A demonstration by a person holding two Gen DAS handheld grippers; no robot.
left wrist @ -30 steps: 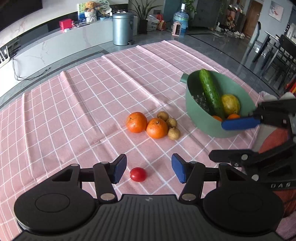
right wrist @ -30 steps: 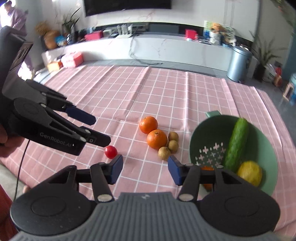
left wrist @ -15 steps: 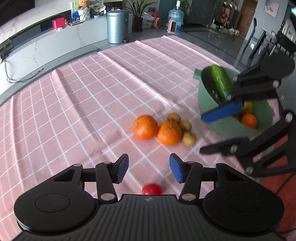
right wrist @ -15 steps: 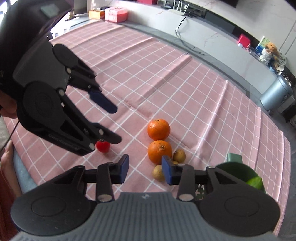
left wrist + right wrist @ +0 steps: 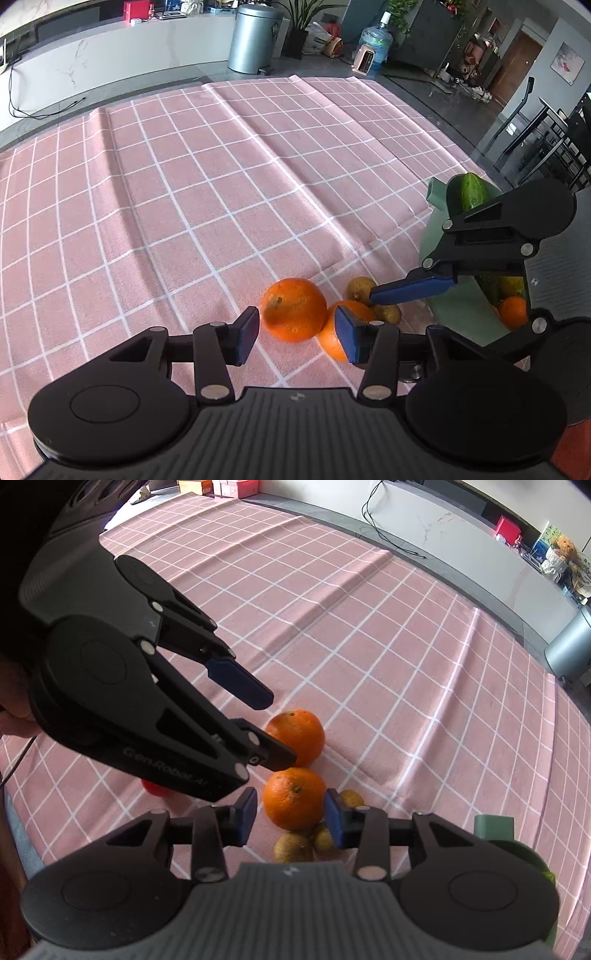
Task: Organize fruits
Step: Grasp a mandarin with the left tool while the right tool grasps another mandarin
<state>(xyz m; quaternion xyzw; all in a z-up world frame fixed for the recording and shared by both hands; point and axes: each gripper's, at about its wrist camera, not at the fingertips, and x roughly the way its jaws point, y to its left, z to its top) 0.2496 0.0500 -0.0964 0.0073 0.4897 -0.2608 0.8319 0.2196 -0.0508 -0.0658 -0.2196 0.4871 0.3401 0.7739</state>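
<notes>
left gripper (image 5: 295, 334): jaws spread wide and holding nothing; they straddle the far orange (image 5: 293, 309), one blue pad at each side with a gap left, which looks like lining up for a pinch across its widest part.
right gripper (image 5: 290, 818): also open and empty, its pads bracketing the near orange (image 5: 294, 798) without pressing, seemingly so that each hand takes one fruit.
oranges: in the right wrist view the far one (image 5: 297, 736) sits at about 12 o'clock from the near one, the two touching or nearly so; judged, closing on one may nudge the other.
small brown fruits (image 5: 293, 847): clustered at 5 o'clock of the near orange, tight against it, so the right pad has little room there.
red tomato (image 5: 155, 788): at 9 o'clock of the near orange, mostly hidden under the left gripper's body, apart from the pile.
green bowl (image 5: 436, 240): at 3 o'clock of the oranges in the left wrist view, already holding a cucumber (image 5: 471, 190) and a small orange (image 5: 513, 312); likely the destination.
pink checked cloth (image 5: 184, 184): covers the table; its folds may let round fruit roll.
step, as judged: both grasps are set up, neither closed yet.
</notes>
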